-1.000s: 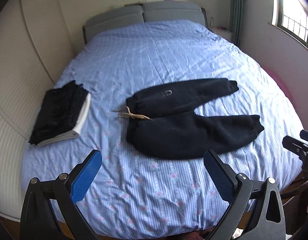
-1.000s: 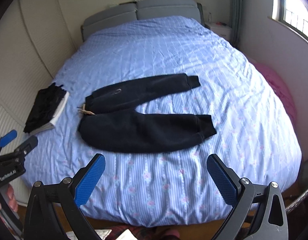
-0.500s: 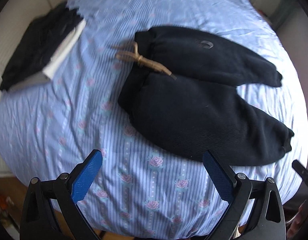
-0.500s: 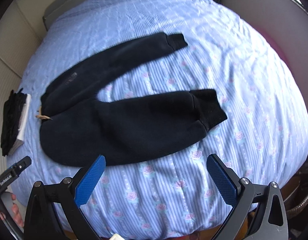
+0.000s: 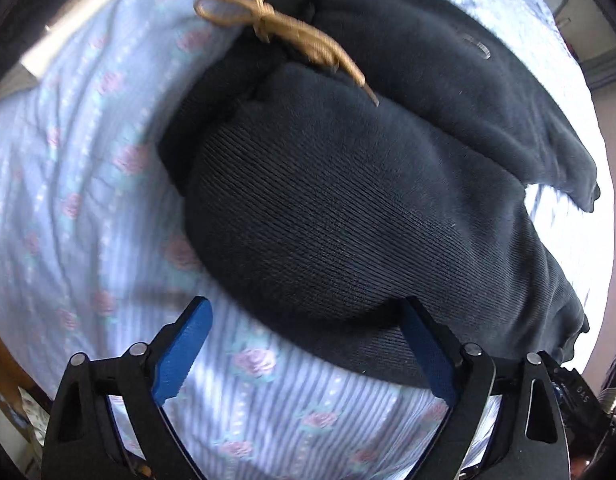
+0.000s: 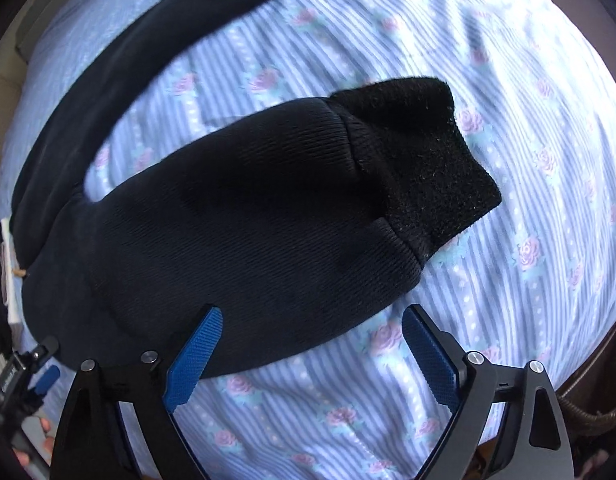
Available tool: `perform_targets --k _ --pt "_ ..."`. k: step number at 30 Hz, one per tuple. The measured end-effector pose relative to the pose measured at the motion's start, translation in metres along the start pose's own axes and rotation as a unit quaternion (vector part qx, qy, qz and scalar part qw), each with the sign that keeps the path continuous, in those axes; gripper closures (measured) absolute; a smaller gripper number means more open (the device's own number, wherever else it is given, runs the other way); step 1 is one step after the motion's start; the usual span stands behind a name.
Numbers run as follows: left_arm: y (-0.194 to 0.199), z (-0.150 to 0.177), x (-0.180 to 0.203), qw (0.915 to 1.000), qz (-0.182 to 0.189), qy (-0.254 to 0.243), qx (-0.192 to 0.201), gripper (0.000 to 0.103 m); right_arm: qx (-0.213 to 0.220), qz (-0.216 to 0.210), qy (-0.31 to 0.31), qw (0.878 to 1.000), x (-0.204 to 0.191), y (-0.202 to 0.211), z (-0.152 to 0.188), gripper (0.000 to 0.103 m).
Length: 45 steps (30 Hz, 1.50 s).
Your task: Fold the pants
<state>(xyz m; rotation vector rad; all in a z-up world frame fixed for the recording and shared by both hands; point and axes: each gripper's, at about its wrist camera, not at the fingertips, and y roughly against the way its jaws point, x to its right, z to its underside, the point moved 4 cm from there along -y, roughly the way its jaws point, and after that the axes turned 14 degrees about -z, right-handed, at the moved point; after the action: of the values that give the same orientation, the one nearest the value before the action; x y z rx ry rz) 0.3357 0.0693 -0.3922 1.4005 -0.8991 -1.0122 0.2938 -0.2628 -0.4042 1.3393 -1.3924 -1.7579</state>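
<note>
Black sweatpants [image 5: 328, 208] lie flat on the bed, legs spread apart, with a tan drawstring [image 5: 292, 36] at the waist. My left gripper [image 5: 304, 344] is open, low over the near edge of the near leg close to the waist end. In the right wrist view the near leg [image 6: 248, 220] ends in a ribbed cuff [image 6: 420, 152]. The far leg [image 6: 120, 64] runs up and left. My right gripper [image 6: 312, 348] is open, just above the near edge of the near leg, short of the cuff. Neither gripper holds anything.
The bed has a blue striped sheet with pink roses [image 6: 508, 100]. A stack of folded black and white clothes [image 6: 4, 272] lies at the far left edge. The left gripper's frame [image 6: 24, 372] shows at the lower left of the right wrist view.
Both grippers have come down and forward, close to the pants. The near leg now fills both views. Both stay open.
</note>
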Motion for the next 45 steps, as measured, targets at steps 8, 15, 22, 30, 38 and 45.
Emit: perform_targets --k 8,15,22,30,38,45 --pt "0.002 -0.005 0.011 0.9997 0.016 0.010 -0.015 0.051 -0.024 -0.036 -0.003 0.999 0.007 -0.015 -0.009 0.054" --pt "0.043 -0.001 0.007 0.9995 0.004 -0.014 0.028 0.074 -0.011 -0.070 -0.001 0.997 0.005 0.022 -0.007 0.086" --pt "0.081 0.013 -0.021 0.9968 0.007 -0.027 0.076 0.077 -0.002 -0.104 0.034 0.994 -0.011 0.082 0.014 0.087" --pt "0.128 0.018 -0.033 0.9920 0.023 -0.036 0.119 0.080 0.023 -0.145 0.040 0.988 -0.037 0.137 0.019 0.087" --pt "0.146 -0.048 0.006 0.9891 0.036 -0.029 0.140 0.085 0.083 -0.192 0.009 0.978 -0.062 0.162 -0.039 0.088" --pt "0.147 -0.139 0.035 0.9894 0.020 -0.031 0.140 0.087 0.126 -0.193 -0.010 0.973 -0.103 0.156 -0.126 0.089"
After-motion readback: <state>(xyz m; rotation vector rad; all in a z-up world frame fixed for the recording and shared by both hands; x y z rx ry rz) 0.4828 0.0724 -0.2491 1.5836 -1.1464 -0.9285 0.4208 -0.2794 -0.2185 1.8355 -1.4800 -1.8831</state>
